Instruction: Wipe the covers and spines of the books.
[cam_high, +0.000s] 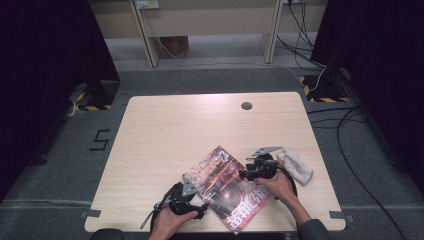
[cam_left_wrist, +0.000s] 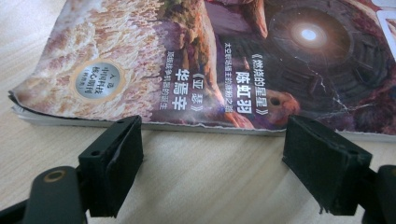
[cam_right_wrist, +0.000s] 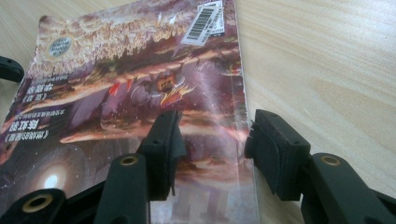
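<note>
- Magazine (cam_high: 226, 187) flat on the table (cam_high: 165, 135), near the front edge, cover up, between both grippers.
- Left gripper (cam_left_wrist: 210, 154) open wide, holding nothing, just short of the magazine's worn edge.
- Right gripper (cam_right_wrist: 212, 144) partly open, one jaw over the cover, one past its side edge; not pinching yet.
- Likely step: getting set to grab or open the magazine.
- Next: close on the edge gently, no tearing.
- White cloth (cam_high: 297, 166) lying beside, to the right.
</note>
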